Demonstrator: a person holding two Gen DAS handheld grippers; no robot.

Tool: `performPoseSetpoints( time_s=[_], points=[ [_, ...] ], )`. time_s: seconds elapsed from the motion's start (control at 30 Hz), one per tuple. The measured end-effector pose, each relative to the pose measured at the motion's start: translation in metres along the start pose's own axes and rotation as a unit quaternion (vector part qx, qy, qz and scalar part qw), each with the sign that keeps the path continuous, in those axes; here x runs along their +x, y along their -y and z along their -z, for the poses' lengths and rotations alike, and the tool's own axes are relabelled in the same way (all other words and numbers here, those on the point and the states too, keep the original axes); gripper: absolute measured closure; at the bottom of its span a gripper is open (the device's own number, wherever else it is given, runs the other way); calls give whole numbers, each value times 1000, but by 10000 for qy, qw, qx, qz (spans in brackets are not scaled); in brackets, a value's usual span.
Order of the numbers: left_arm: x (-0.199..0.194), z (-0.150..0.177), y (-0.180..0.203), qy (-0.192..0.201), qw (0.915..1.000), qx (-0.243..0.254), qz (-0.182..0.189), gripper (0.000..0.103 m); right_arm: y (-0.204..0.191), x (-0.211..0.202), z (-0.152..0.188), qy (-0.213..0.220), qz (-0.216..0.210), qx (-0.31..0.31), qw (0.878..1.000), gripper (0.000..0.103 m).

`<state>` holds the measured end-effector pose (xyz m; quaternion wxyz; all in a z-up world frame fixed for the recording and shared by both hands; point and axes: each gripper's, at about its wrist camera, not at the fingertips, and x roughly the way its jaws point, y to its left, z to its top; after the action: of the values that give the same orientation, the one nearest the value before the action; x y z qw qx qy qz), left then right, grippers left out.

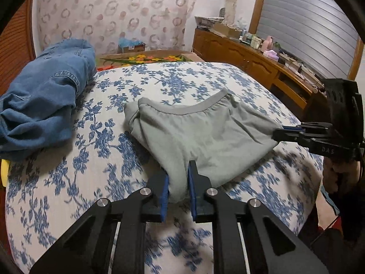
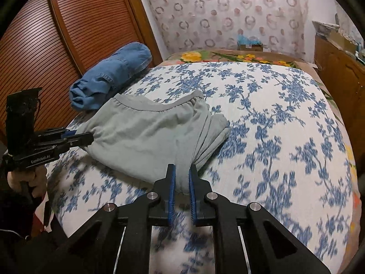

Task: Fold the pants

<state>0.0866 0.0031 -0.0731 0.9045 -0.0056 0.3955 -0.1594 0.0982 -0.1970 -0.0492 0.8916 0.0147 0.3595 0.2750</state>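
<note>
Grey-green pants (image 1: 196, 134) with an elastic waistband lie folded in a bundle on the blue-flowered bedspread (image 1: 95, 173); they also show in the right wrist view (image 2: 146, 137). My left gripper (image 1: 178, 182) is shut on the near left corner of the pants. My right gripper (image 2: 182, 180) is shut on the near right corner and shows from the side in the left wrist view (image 1: 280, 132). The left gripper shows from the side in the right wrist view (image 2: 87, 138). The waistband faces away from me.
Blue jeans (image 1: 43, 105) lie bundled at the bed's far left, also in the right wrist view (image 2: 109, 75). A wooden dresser (image 1: 251, 59) with clutter stands right of the bed. A slatted wooden door (image 2: 45, 34) is at left. A patterned curtain (image 1: 118, 11) hangs behind.
</note>
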Motion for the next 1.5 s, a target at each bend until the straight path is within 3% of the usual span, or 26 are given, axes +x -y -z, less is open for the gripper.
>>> performPoseSetpoints(
  time_s=[0.47,0.9,1.0,1.1,1.17,1.2,1.3,1.37,1.5],
  points=[
    [-35,22,31,161,9998,105,-2,87,-19,-45,33,29,71,-213,9997,92],
    [-23,43,38,-192,9996,113,-171,86,-11,-51,57,-177,106,-14,9998,92],
    [-22,41,38,-188,9995,104,-213,80,-7,-54,52,-101,175,128,9997,89],
    [-21,39,36,-189,9993,91,-299,67,-8,-59,48,38,253,122,9996,88],
    [-21,36,33,-129,9994,53,-314,49,-10,-59,46,87,320,84,9994,86],
    [-21,35,32,-96,9995,43,-307,47,-11,-58,45,95,380,62,9992,83],
    [-20,29,26,11,9996,5,-298,25,-11,-51,41,83,416,74,9991,70],
    [-15,24,22,3,9995,-10,-305,23,-10,-43,39,25,464,93,9989,61],
    [1,14,12,-53,9991,-104,-396,23,-10,-23,33,-88,553,169,9983,58]
  ],
)
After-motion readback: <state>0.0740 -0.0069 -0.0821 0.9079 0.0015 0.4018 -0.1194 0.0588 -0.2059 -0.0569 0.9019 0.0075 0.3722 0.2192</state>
